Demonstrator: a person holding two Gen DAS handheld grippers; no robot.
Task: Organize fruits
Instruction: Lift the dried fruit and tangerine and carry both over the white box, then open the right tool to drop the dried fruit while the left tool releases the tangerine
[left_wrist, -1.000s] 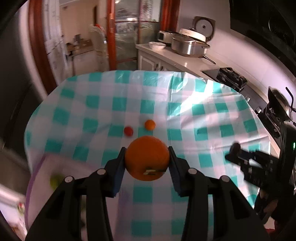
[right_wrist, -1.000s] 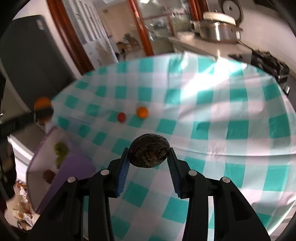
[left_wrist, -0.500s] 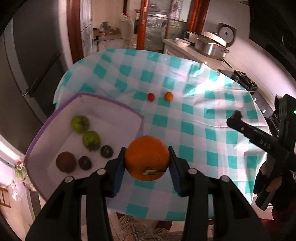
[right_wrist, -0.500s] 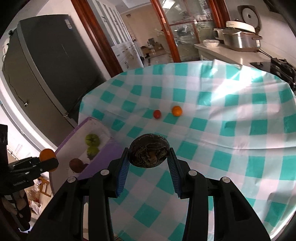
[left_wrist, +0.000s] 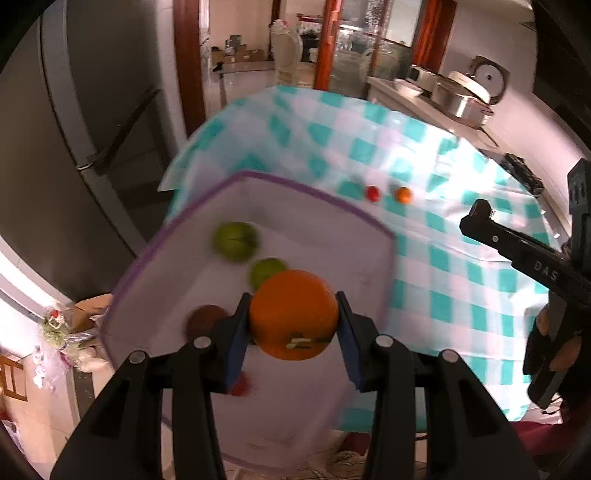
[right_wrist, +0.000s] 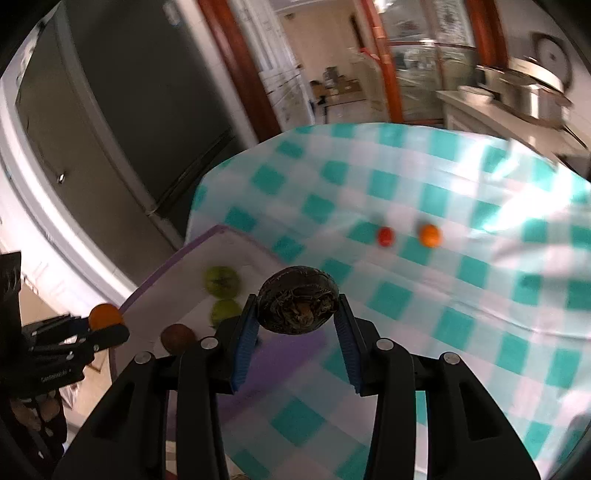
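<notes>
Two hand-held grippers: both loaded.
Left hand-held gripper (left_wrist: 294, 325): clamped on round orange fruit (left_wrist: 293, 314).
Right hand-held gripper (right_wrist: 297, 325): clamped on dark wrinkled round fruit (right_wrist: 297, 300).

**Skins, plastic and steel**

My left gripper (left_wrist: 293, 325) is matt black plastic with blue ribbed pads (left_wrist: 236, 343), pressed on a glossy, faintly pitted orange (left_wrist: 293, 314). My right gripper (right_wrist: 297, 325) clamps a dark fruit (right_wrist: 297, 304) with a rough, wrinkled, dull skin. The checked tablecloth (right_wrist: 424, 295) looks like smooth sheeny plastic. The purple-rimmed tray (left_wrist: 317, 236) is matt white. At upper right, brushed metal pots (left_wrist: 458, 99) shine.
</notes>
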